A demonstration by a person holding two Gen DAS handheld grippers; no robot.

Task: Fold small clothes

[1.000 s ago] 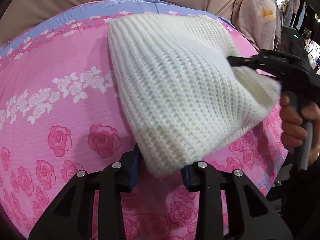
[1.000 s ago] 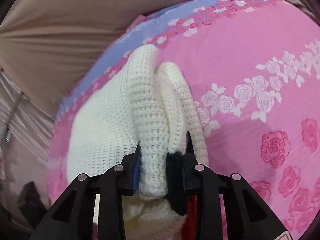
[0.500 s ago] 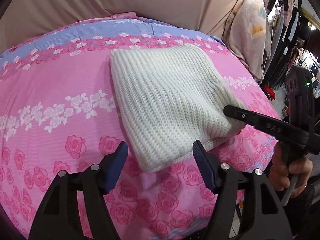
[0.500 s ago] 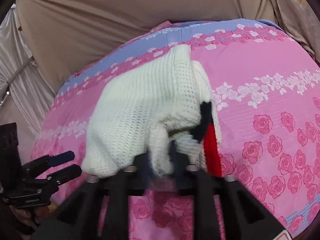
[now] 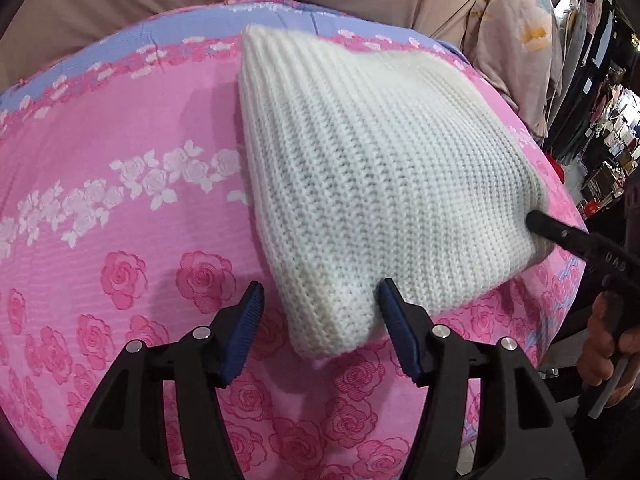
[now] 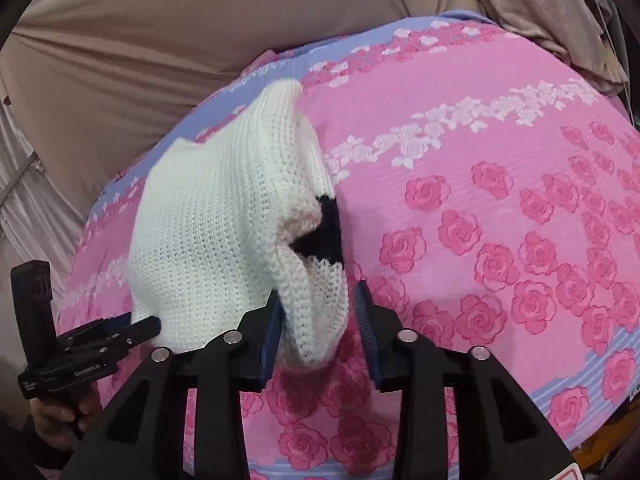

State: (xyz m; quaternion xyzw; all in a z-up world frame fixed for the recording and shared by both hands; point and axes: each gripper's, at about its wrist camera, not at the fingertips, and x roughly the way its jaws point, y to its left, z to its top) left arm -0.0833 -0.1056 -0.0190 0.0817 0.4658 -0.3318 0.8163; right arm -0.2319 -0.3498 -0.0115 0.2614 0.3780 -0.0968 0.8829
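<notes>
My left tool (image 5: 320, 312) and right tool (image 6: 318, 320) sit released around the folded, chunky-ribbed white knit (image 5: 380, 184) on rose-printed cloth (image 5: 120, 208).

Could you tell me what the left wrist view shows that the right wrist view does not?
Only the left wrist view shows hanging clothes at the far right and the knit's plain ribbed top. Only the right wrist view shows the black patch in the open layered end. Both show the folded white knit garment on the pink rose sheet, with the left gripper and right gripper open around its corners.
</notes>
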